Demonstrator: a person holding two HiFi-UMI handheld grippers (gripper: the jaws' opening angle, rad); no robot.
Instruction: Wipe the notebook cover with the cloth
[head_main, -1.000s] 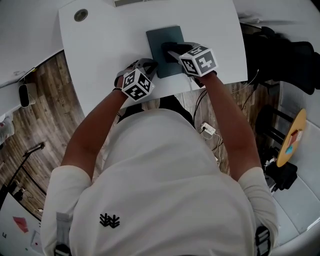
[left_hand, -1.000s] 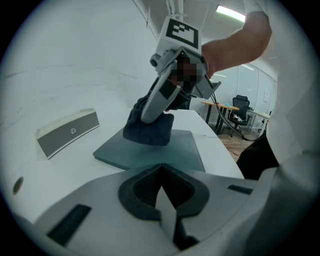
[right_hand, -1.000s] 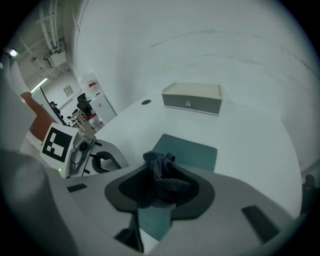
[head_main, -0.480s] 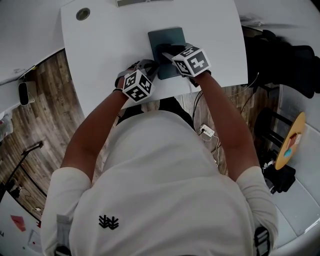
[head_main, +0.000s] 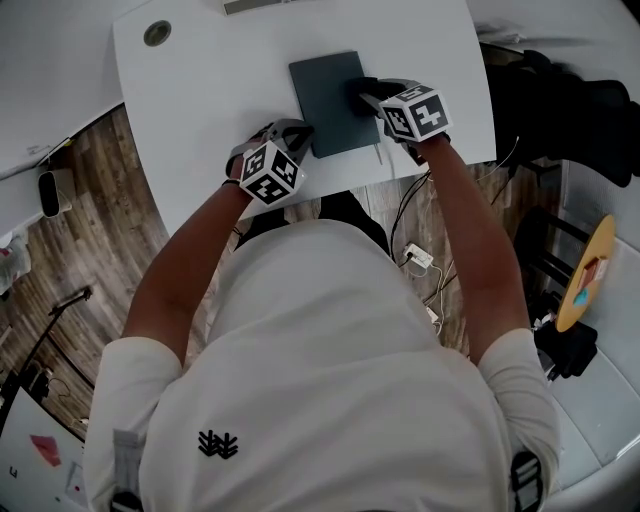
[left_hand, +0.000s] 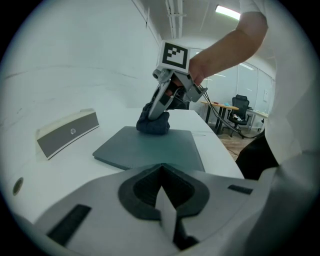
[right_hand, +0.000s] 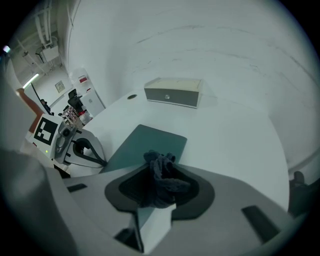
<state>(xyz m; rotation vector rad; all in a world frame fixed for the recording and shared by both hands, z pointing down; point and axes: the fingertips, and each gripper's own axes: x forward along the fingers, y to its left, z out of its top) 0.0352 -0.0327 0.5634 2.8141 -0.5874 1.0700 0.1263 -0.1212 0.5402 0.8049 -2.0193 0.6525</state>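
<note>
Right claw (head_main: 366, 95) clamped shut on the dark cloth (right_hand: 161, 176), pressing it onto the notebook (head_main: 325, 100)
Cloth sits bunched between the right jaws and touches the grey-green cover near its right edge as seen from the head view; the closed notebook lies flat on the white table (head_main: 200, 90). Left claw (head_main: 293, 130) has its jaws together with nothing between them, low over the table just beside the notebook's near left corner. Beyond the notebook stands a pale box (right_hand: 173, 91)

Bright, even light from ceiling strip lights (left_hand: 227, 11); soft shadows; fisheye bending, dark corners in gripper views; blurred foreground
</note>
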